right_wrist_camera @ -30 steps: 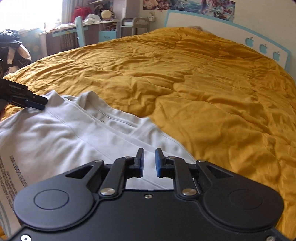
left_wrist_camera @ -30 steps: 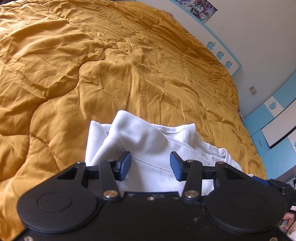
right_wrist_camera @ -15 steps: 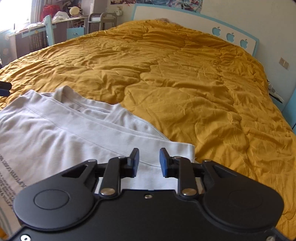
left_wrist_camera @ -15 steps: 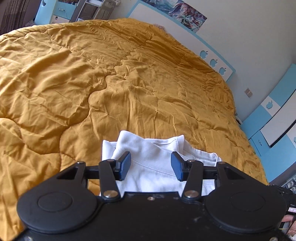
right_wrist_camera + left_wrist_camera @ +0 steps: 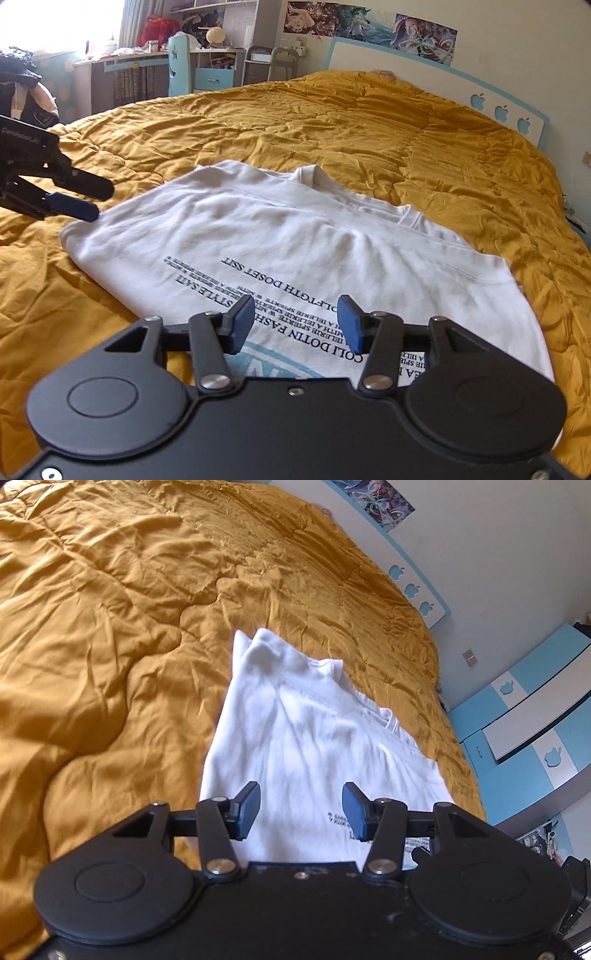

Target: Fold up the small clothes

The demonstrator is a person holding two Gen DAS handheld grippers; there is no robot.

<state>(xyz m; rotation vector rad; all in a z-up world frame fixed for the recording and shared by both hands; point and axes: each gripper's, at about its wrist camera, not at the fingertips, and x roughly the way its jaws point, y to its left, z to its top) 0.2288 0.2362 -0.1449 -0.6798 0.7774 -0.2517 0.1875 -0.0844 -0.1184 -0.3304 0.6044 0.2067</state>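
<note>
A white T-shirt [image 5: 295,251] with black printed text and a light blue graphic lies on the mustard quilt [image 5: 369,140], its upper part folded over so the neckline sits at the far edge. It also shows in the left wrist view [image 5: 306,738]. My right gripper [image 5: 295,326] is open and empty, just above the shirt's near printed part. My left gripper [image 5: 301,814] is open and empty over the shirt's side edge; it appears in the right wrist view [image 5: 79,201] at the shirt's left corner.
The quilt [image 5: 129,609] covers the whole bed. A white and blue headboard [image 5: 480,96] with apple cutouts stands at the far end. A cluttered desk and blue chair [image 5: 184,70] stand far left. Blue and white cabinets [image 5: 535,720] stand to the right of the bed.
Both grippers have drawn back from the shirt. The right gripper has opened from nearly shut to wide. More of the shirt's printed front now shows.
</note>
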